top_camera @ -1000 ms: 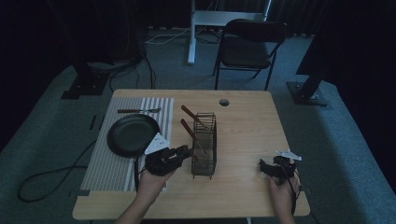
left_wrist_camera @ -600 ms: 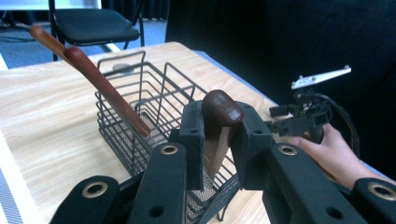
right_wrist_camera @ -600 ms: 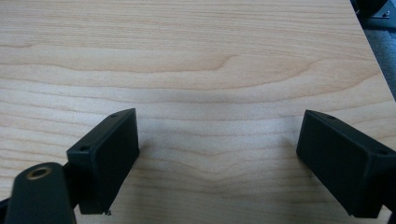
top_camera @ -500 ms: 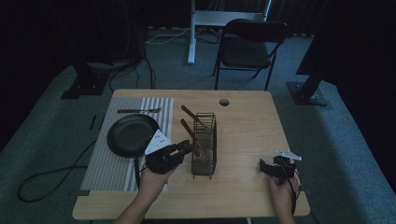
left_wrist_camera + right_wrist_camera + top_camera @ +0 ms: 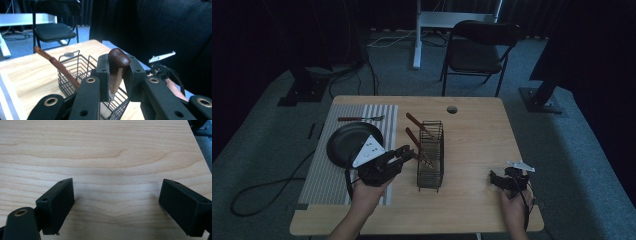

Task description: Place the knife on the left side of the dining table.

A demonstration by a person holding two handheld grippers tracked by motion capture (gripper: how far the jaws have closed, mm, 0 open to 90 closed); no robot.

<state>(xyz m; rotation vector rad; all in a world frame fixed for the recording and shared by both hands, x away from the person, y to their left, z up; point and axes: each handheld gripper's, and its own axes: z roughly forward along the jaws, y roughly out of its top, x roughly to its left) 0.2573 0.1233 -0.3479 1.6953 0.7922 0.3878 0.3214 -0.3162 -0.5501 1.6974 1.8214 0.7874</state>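
Clamping a brown wooden handle (image 5: 117,65) between its two black jaws, the left gripper (image 5: 115,72) holds the rounded top of that handle just above the wire basket (image 5: 75,72). From the high view the left gripper (image 5: 404,154) sits at the near left corner of the wire basket (image 5: 430,176), its tips touching the lower of two brown-handled utensils that lean out over the basket's left side. A second brown handle (image 5: 56,63) slants up and to the far left from the same basket. The person's left hand (image 5: 366,196) grips the tool from the near edge of the table (image 5: 482,135).

The right gripper (image 5: 498,179) rests near the near right corner of the table, well apart from the basket, with the right hand (image 5: 513,207) behind it. In the right gripper view its jaws stand wide apart with bare wood grain between them and nothing held.

Left of the basket lies a striped mat (image 5: 324,175), and on it a dark round pan (image 5: 347,145) just beside the left gripper. A utensil with a reddish handle (image 5: 360,118) lies across the far end of the mat. A small round hole (image 5: 452,109) marks the far part of the tabletop. Beyond the table stands a dark folding chair (image 5: 477,52) on grey carpet.
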